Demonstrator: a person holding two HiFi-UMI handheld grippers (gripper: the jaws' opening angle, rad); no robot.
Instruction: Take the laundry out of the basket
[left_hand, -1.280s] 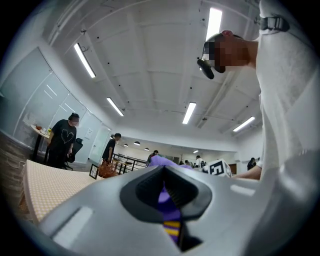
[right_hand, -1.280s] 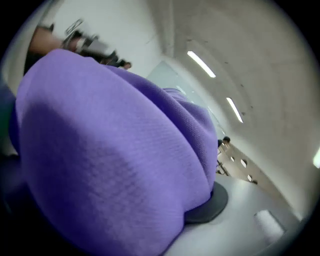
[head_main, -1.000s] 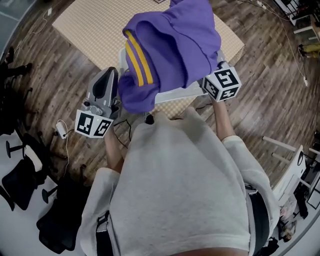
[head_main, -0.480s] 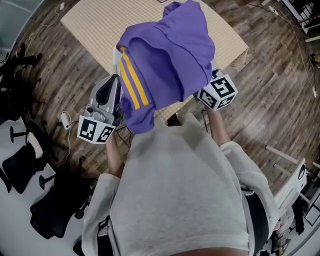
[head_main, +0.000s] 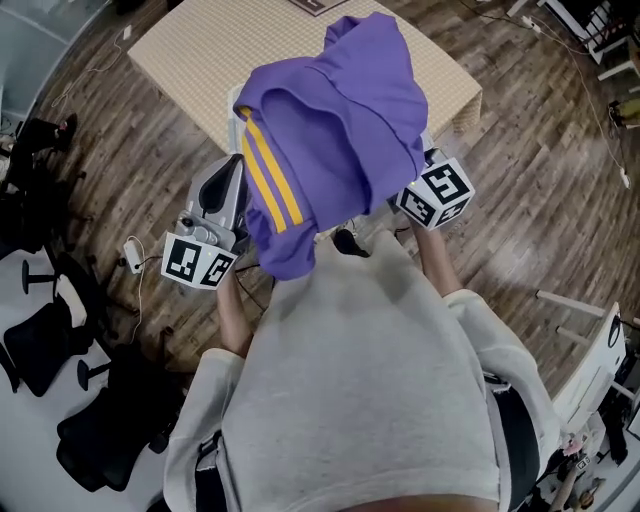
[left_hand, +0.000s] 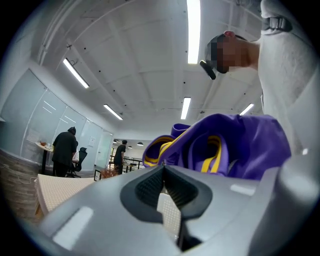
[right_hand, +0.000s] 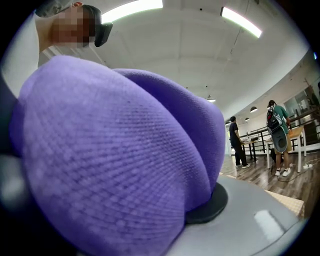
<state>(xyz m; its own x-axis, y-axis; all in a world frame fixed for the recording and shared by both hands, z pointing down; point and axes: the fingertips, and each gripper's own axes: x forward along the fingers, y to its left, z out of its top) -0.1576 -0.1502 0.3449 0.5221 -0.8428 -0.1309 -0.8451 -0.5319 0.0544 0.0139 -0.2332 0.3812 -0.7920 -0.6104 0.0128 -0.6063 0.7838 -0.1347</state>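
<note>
Two grippers: one in each hand, level and side by side in front of the person's chest.
Left gripper (left_hand: 162, 170): jaws closed at the tips, pinching the garment's striped edge.
Right gripper (head_main: 430, 192): jaws clamped on a thick bunch of purple cloth and buried in it.
Purple garment (head_main: 340, 130): one, held up between both grippers, above the near edge of the single beige worktop (head_main: 200, 50), lower end hanging free.
Yellow stripes (head_main: 268, 185): two, running side by side down the garment.
</note>
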